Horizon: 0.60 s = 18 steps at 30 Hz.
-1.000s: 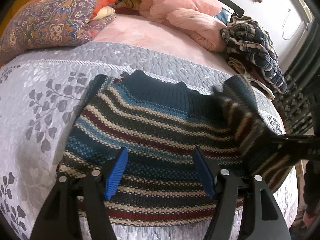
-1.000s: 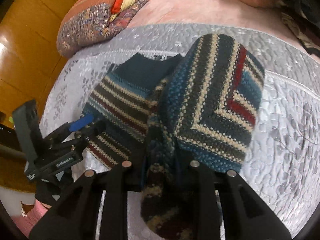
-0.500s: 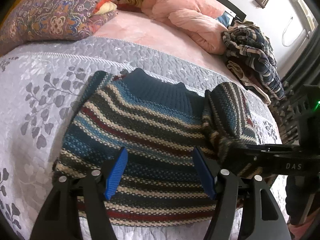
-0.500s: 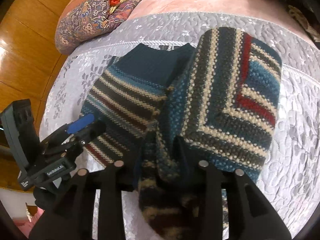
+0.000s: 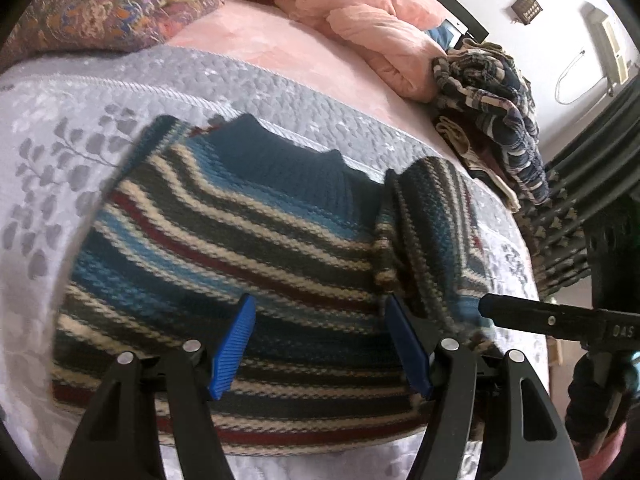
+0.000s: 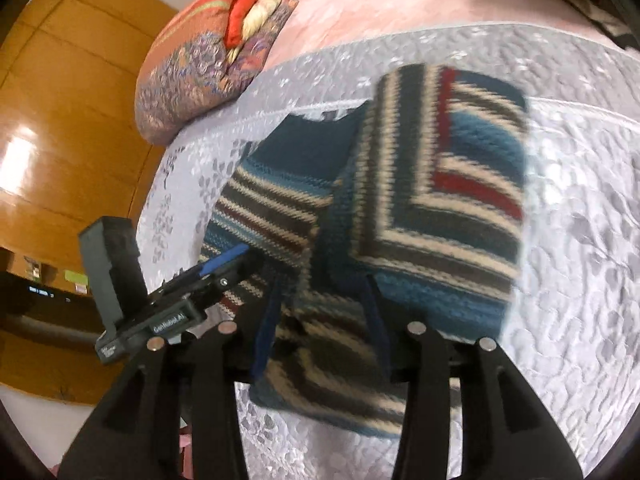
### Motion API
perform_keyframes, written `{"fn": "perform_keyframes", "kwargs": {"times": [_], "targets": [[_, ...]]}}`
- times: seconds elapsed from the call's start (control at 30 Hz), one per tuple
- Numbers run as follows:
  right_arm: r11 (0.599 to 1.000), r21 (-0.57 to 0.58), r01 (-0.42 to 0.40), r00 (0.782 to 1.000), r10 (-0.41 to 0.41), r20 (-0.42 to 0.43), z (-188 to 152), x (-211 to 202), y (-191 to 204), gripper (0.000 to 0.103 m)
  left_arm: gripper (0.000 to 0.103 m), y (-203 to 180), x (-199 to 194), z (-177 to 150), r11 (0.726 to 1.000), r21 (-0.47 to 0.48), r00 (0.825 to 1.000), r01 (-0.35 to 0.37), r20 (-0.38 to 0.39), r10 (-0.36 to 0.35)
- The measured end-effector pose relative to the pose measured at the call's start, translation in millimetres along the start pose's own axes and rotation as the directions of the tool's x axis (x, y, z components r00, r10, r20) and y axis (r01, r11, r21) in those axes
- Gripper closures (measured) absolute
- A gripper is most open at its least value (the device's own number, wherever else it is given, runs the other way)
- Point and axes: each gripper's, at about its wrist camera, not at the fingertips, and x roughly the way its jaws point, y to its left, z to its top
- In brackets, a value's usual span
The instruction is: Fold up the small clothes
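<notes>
Sweater (image 5: 240, 248) lies mid-frame on bed (image 5: 60, 128), one sleeve folded in; rest unfolded. Left gripper (image 5: 320, 344) jaws wide, empty. Right gripper (image 6: 324, 328) jaws parted around sleeve (image 6: 332, 360).

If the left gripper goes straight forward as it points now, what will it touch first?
Most likely the striped sweater on the bed: the left gripper is open and empty, with the knit lying directly ahead between its fingers. How near it hovers is unclear.
</notes>
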Motion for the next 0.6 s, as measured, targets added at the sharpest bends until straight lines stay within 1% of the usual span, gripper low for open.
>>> {"fn": "perform_keyframes", "kwargs": {"times": [0.13,0.17,0.33,0.43,0.57,0.6], "targets": [[0.994,0.034,0.106,0.993,-0.108,0.053,-8.0,-18.1,-29.0,0.061,0.035,-4.7,10.3,2.2,0.998,-0.036,0.998,0.06,-0.023,-0.061],[0.992,0.048,0.114,0.991,-0.117,0.059,-11.1,-20.5,-36.9,0.061,0.035,-6.9,13.7,2.2,0.997,-0.038,0.997,0.069,-0.029,-0.07],[0.989,0.13,0.064,0.996,-0.072,0.053,-30.9,-18.3,-73.7,0.061,0.034,-15.8,32.8,2.0,0.989,-0.067,0.987,0.135,-0.075,-0.14],[0.989,0.146,0.033,0.997,-0.042,0.059,-39.0,-11.3,-82.6,0.061,0.034,-20.0,40.4,3.3,0.983,-0.085,0.983,0.16,-0.078,-0.167],[0.988,0.153,0.013,0.996,-0.026,0.089,-45.2,-10.1,-88.1,0.06,0.034,-27.6,48.4,5.5,0.969,-0.111,0.97,0.222,-0.078,-0.231],[0.988,0.154,0.008,0.995,-0.023,0.093,-46.3,-9.9,-89.4,0.06,0.034,-28.1,48.6,5.5,0.961,-0.123,0.963,0.249,-0.073,-0.259]]}}
